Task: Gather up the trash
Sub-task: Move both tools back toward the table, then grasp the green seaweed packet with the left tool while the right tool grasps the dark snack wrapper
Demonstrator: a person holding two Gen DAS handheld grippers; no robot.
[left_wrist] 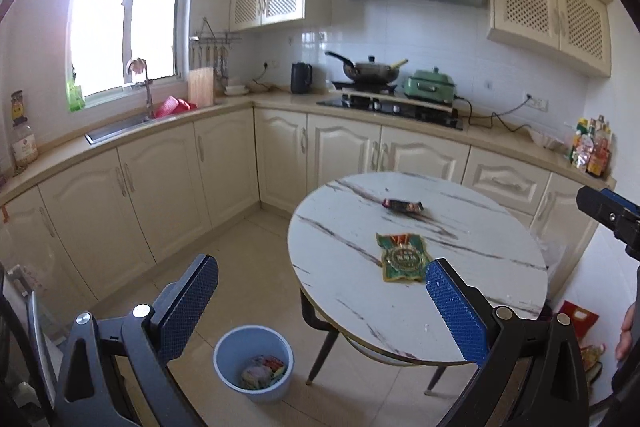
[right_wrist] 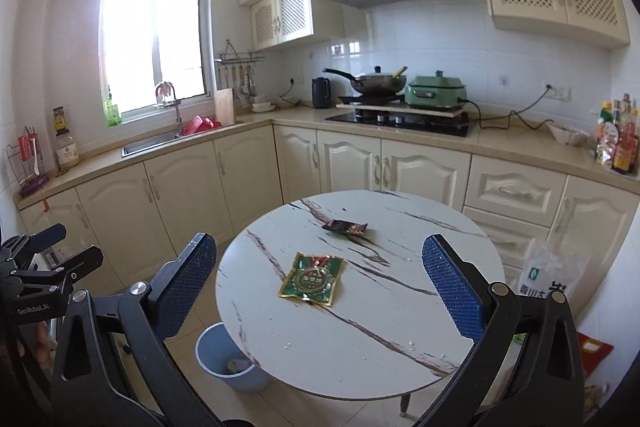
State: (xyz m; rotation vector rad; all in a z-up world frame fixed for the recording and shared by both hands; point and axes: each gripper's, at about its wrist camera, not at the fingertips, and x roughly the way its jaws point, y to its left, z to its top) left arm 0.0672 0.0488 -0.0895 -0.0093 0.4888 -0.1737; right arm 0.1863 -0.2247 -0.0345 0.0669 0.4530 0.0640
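Green wrapper (right_wrist: pixel 313 279) lies on the desk (right_wrist: pixel 400 347) ahead between the right tongs (right_wrist: pixel 320 291), nearer than the left tongs (left_wrist: pixel 322 301); both gape apart, empty.

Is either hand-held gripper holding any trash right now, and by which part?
Nothing is held. The left hand-held gripper and right hand-held gripper are both open and empty.

Left tool (left_wrist: pixel 320 303): jaws spread wide, blue-padded fingers (left_wrist: pixel 456 311) at the lower left and lower right of its frame, nothing between them. Right tool (right_wrist: pixel 316 283): likewise wide apart and empty; its tip also shows at the right edge of the left view. A hand (left_wrist: pixel 626 331) appears at that view's lower right edge.
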